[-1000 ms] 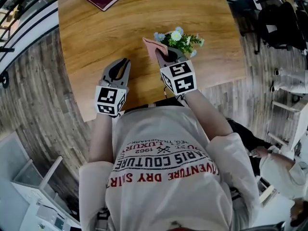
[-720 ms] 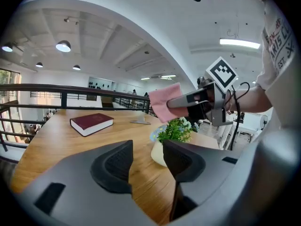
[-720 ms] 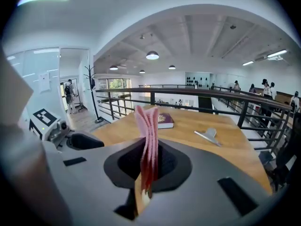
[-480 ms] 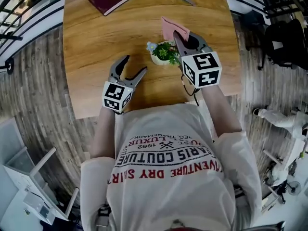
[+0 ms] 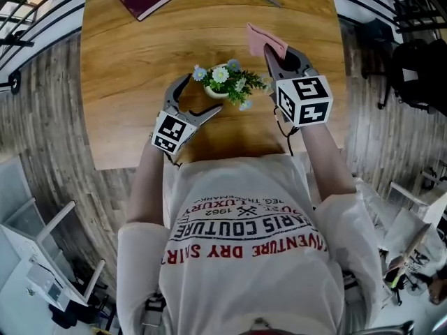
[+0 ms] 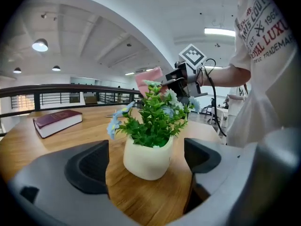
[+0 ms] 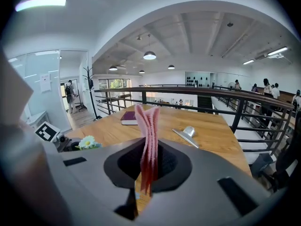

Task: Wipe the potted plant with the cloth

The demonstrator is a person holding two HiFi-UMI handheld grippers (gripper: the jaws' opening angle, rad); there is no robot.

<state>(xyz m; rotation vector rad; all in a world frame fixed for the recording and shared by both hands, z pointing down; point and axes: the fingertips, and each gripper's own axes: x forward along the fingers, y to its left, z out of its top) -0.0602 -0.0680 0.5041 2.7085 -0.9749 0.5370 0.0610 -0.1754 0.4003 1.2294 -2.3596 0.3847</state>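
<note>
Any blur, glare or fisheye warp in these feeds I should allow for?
Head view: heavy fisheye, wooden table edges bow, no blur. Left gripper view: potted plant crisp, corners vignetted black. Right gripper view: pink cloth sharp, railing bends, ceiling light strip glares top left.

The shirt [image 5: 244, 250] reads "PARIS COUTURE", "LUXURY" and "1962".

White lettered T-shirt [image 5: 244, 257], grey hand-held grippers [image 5: 202, 93] [image 5: 283, 51] with black-and-white marker cubes [image 5: 172, 132] [image 5: 304, 100].
</note>
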